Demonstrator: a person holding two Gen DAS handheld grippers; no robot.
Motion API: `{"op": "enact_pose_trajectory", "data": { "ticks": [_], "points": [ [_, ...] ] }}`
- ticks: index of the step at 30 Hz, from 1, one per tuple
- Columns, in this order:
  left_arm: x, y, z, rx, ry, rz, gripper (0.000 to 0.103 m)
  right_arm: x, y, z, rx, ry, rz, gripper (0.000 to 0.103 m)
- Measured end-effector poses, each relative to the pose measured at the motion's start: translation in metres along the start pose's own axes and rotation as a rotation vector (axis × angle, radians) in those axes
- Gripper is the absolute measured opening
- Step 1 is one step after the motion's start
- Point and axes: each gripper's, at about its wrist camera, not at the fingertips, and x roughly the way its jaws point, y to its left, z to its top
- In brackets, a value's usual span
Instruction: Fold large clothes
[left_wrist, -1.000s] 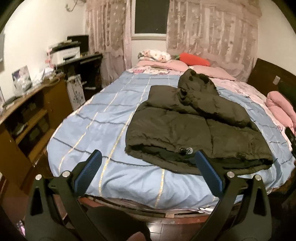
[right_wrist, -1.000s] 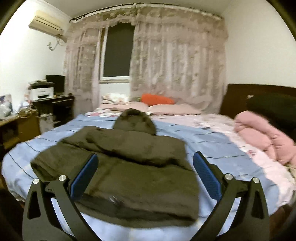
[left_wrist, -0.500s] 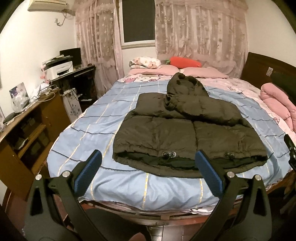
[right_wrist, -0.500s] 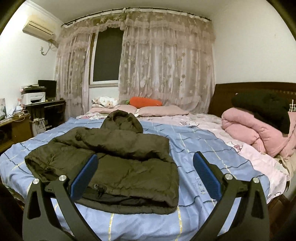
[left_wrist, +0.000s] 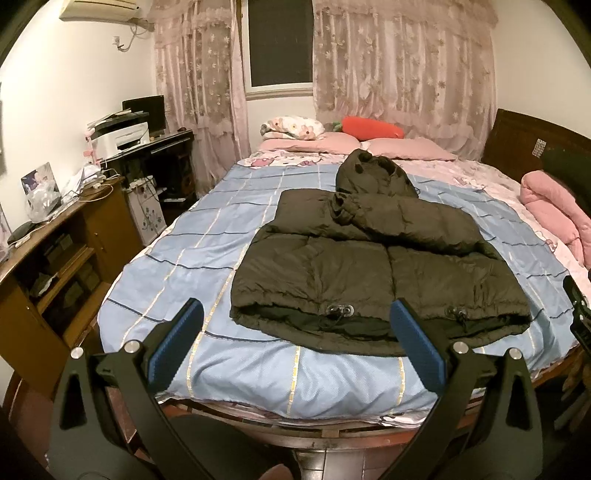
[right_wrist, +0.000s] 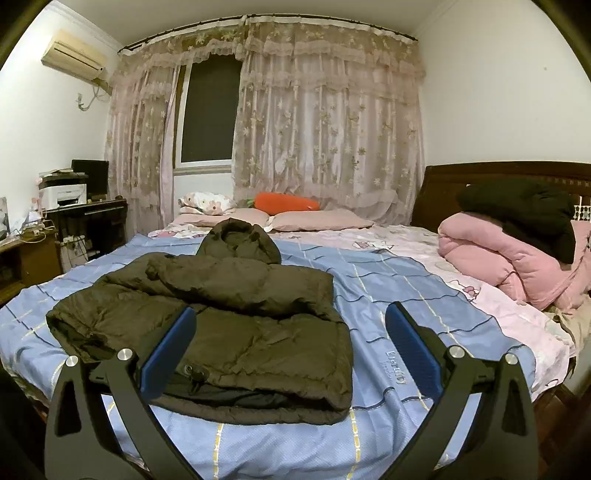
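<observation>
A dark olive hooded puffer jacket (left_wrist: 369, 258) lies on the blue checked bed cover (left_wrist: 192, 266), sleeves folded across its chest, hood toward the pillows, hem toward me. It also shows in the right wrist view (right_wrist: 221, 317). My left gripper (left_wrist: 295, 343) is open and empty, held off the foot of the bed, short of the hem. My right gripper (right_wrist: 290, 347) is open and empty, above the near right part of the bed, beside the jacket's right hem corner.
Pink pillows (left_wrist: 402, 147) and an orange carrot cushion (right_wrist: 286, 203) lie at the far end. A folded pink quilt (right_wrist: 509, 258) with a black garment (right_wrist: 524, 214) sits right. A wooden cabinet (left_wrist: 48, 258) and desk with printer (left_wrist: 122, 136) stand left. Part of the right gripper (left_wrist: 578, 314) shows at the right edge.
Both grippers have pulled back and risen away from the jacket. More of the room and bed shows now. Both stay open and empty. The jacket has not moved.
</observation>
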Motion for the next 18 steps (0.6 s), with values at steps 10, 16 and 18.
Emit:
{"op": "enact_pose_trajectory", "data": {
  "ticks": [10,16,18],
  "points": [
    [-0.0041,0.0037,0.0006,-0.003,-0.007,-0.001,0.101,-0.0023,0.0044,-0.0005,-0.025,-0.002,-0.007,0.102],
    [-0.0061,0.0049,-0.0003,-0.005,-0.013,-0.001,0.101,-0.0011,0.0048,-0.0005,-0.022,0.002,-0.012,0.102],
    [-0.0075,0.0059,-0.002,-0.008,-0.013,-0.003,0.101,-0.0006,0.0059,-0.0005,-0.024,0.004,-0.013,0.102]
  ]
}}
